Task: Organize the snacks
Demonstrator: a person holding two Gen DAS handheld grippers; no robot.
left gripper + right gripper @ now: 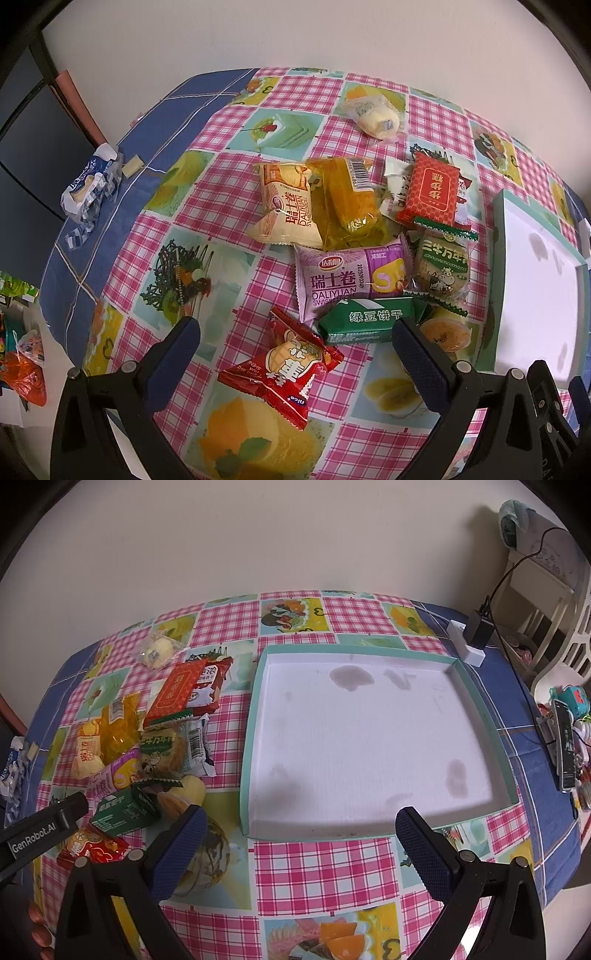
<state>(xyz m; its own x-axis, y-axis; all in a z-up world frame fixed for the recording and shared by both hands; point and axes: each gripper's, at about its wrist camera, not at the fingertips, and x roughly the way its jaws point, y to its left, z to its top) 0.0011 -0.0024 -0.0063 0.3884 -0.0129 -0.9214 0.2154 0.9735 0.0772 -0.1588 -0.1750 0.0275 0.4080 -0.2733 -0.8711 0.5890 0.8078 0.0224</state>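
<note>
Nothing sorted yet: snacks piled on the table (pixel 325 864), tray (pixel 255 716) empty at 3 o'clock of the pile. Left gripper (pixel 295 354) spread wide, holding nothing, over the red packet (pixel 286 373); right gripper (pixel 299 838) released too. Next it probably just needs to drop and pinch that packet

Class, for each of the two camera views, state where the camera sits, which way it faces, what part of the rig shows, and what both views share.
Left wrist: sits on the left gripper, looking forward and down at the snack pile; its open fingers frame the red packet, and the tray is at right.
Right wrist: sits on the right gripper, open, facing the empty tray; the left gripper's arm enters at left.
Shared: tray, green box, checked cloth.
</note>
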